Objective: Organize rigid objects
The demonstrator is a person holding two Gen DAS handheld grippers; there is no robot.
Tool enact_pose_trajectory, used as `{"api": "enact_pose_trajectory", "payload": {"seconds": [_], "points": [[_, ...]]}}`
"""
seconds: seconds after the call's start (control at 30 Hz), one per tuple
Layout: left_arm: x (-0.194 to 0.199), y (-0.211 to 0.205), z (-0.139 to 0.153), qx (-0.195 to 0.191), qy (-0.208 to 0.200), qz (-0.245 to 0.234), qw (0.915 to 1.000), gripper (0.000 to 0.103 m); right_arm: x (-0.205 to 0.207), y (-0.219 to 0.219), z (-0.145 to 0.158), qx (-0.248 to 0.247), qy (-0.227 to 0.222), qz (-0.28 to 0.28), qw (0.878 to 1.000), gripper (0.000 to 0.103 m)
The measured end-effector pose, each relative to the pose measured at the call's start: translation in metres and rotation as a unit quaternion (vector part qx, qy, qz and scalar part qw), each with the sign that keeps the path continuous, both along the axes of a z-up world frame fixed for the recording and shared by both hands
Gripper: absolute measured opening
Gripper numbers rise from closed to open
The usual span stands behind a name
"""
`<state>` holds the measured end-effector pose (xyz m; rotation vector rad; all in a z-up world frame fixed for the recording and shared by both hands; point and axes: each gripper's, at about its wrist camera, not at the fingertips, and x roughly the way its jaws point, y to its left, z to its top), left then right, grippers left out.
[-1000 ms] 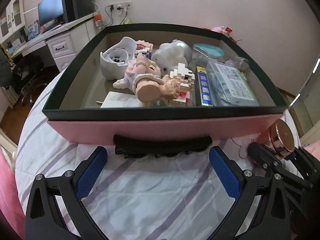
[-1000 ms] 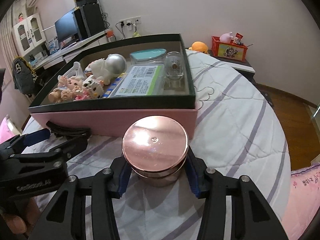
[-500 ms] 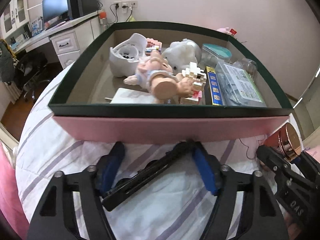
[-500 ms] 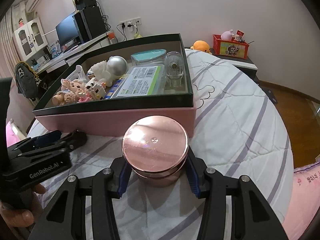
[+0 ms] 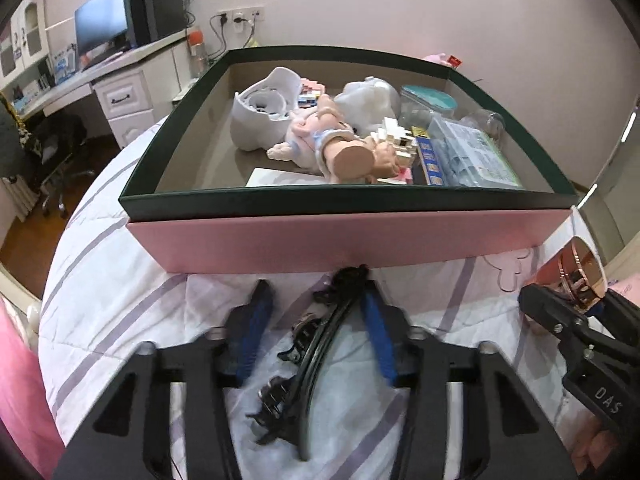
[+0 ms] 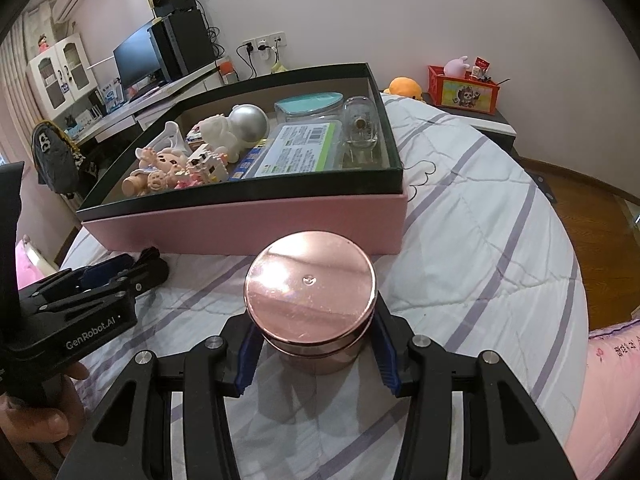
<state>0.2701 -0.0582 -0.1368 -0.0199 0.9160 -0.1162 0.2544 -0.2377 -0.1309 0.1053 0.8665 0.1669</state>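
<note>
striped bedspread (image 5: 120, 292) under both down-tilted grippers, left fingers (image 5: 372, 320) closing around black hair clip (image 5: 316, 344), right fingers (image 6: 386, 354) clamped on rose-gold jar (image 6: 310, 300)

One pink box (image 5: 348, 240) with a dark rim lies on the bed (image 6: 500, 240). Two hand-held grippers: the left hand-held gripper (image 5: 316, 320) at 6 o'clock, the right hand-held gripper (image 6: 312, 356). One black hair clip (image 5: 316, 356), one rose-gold jar (image 6: 310, 296). Inside the box: one doll (image 5: 344, 152), one white astronaut figure (image 6: 236, 128), one block figure (image 6: 206, 162), perhaps two clear containers at 1 o'clock.
</note>
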Motion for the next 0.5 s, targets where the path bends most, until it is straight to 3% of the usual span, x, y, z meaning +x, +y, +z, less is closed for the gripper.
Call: {"api": "enact_pose_trajectory", "payload": {"seconds": [0.03,0.3,0.5], "points": [[-0.001,0.002,0.001,-0.007,0.002,-0.003,1.0000,0.020,0.000,0.000,0.001,0.000,0.000,0.000,1.000,0.050],[-0.016,0.018,0.013,-0.054,0.001,-0.012,0.9985,0.019,-0.003,0.004,0.009,0.003,-0.007,0.007,1.000,0.050],[-0.028,0.024,0.036,-0.059,-0.023,-0.012,0.9979,0.019,-0.009,0.008,0.021,0.012,-0.016,0.019,1.000,0.049]]}}
